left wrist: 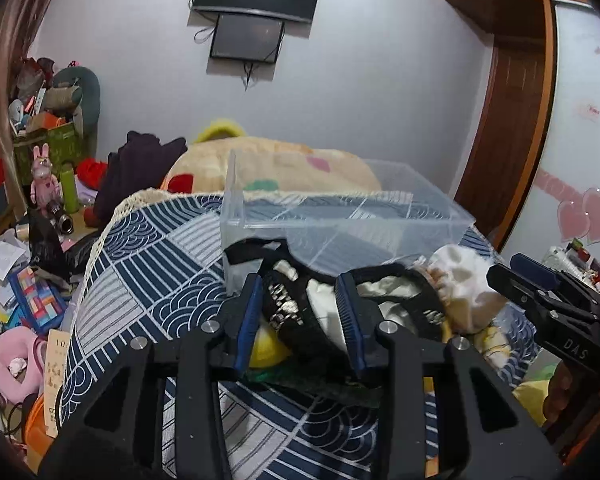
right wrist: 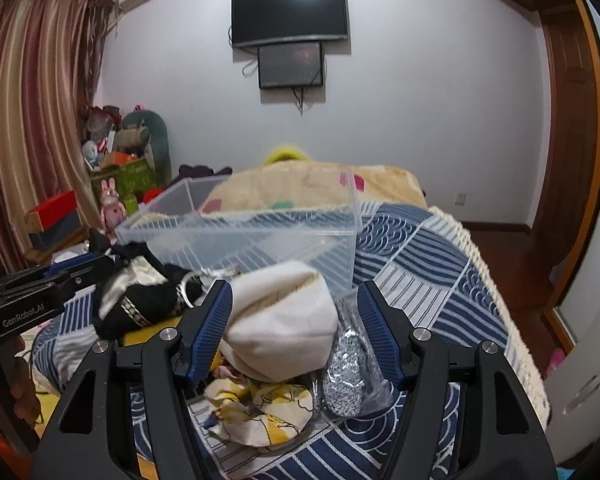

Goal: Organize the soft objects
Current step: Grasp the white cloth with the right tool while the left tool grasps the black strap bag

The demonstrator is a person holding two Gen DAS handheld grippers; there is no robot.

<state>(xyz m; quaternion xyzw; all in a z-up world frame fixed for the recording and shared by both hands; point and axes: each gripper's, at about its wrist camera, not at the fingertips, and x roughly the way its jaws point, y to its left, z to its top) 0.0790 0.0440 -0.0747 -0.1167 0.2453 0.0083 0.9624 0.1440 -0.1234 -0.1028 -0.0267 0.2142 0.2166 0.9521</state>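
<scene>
A clear plastic box stands on the blue patterned cloth. In front of it lies a pile of soft items. My left gripper is open around a black and white garment. My right gripper is open around a cream fabric bundle, with a silver glittery pouch beside its right finger. A yellow printed cloth lies under the bundle. The right gripper also shows at the right of the left wrist view.
The blue wave-pattern cloth covers the raised surface, edged with cream lace. A beige blanket lies behind the box. Clutter, a pink rabbit toy and boxes fill the floor at left. A wooden door is at right.
</scene>
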